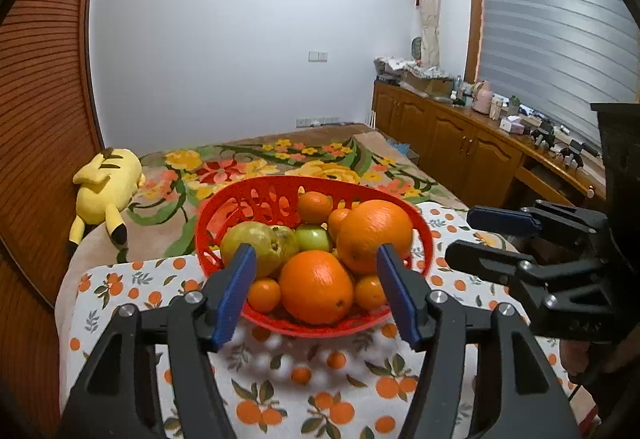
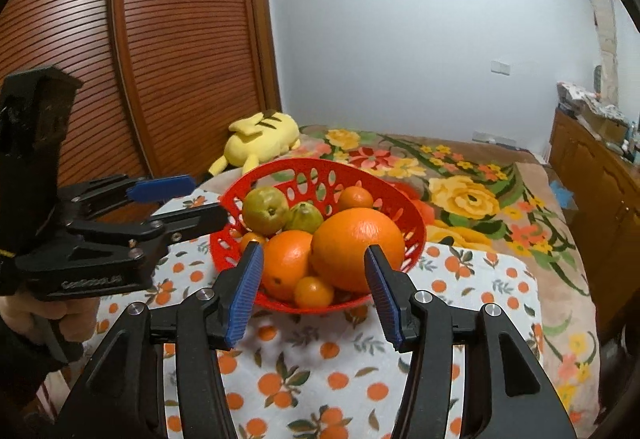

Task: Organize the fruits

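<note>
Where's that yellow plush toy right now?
The yellow plush lies on the flowered blanket behind the red basket, left of it in both views, close to the slatted wooden door.

Each camera sits just behind its own gripper and looks forward and somewhat downward along the two blue-padded fingers. The left wrist view faces the red basket [image 1: 314,325] from close by, with the right gripper [image 1: 476,239] at its right edge. The right wrist view faces the same basket from slightly further right, the left gripper [image 2: 200,199] at its left. Both share the basket, orange-print cloth [image 1: 280,391], floral bedspread [image 2: 460,175] and far wall.
</note>
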